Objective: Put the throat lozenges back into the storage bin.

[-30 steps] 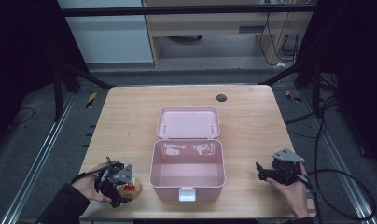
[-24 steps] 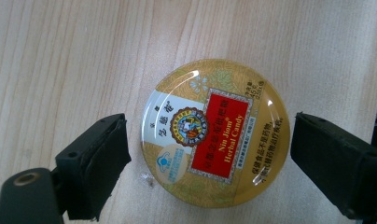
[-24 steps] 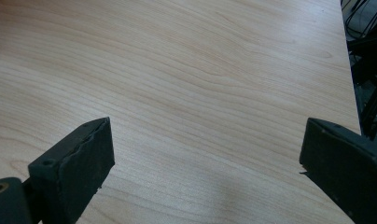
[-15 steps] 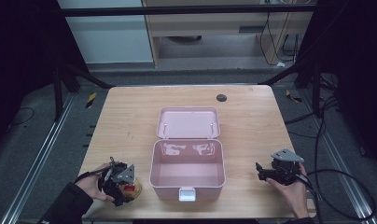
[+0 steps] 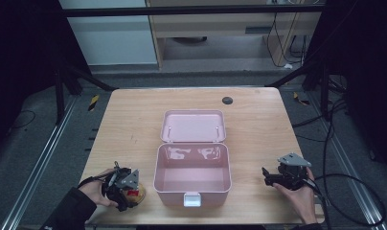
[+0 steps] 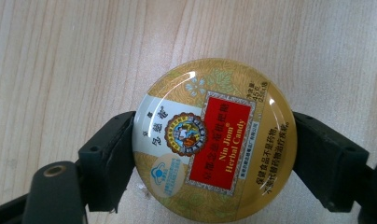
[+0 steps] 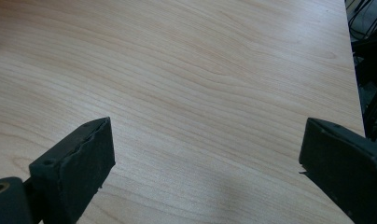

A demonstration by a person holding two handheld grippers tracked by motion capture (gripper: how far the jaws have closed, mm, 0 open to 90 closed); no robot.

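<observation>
A round gold tin of herbal candy (image 6: pixel 214 140) with a red label lies flat on the wooden table. My left gripper (image 6: pixel 213 156) has one black jaw pressed on each side of it. In the high view that gripper (image 5: pixel 128 191) covers most of the tin (image 5: pixel 136 193) at the table's front left corner, left of the pink box. My right gripper (image 5: pixel 266 176) rests at the front right, held by a hand, jaws pointing toward the box. In the right gripper view its jaws (image 7: pixel 205 158) stand wide apart over bare wood.
An open pink plastic box (image 5: pixel 156 178) sits at the table's front middle, empty inside, with its lid (image 5: pixel 194 125) laid back flat behind it. A small black disc (image 5: pixel 227 100) lies near the far edge. Cables trail off the right side.
My left gripper has edged slightly to the right over the tin. The right gripper and the box have not moved.
</observation>
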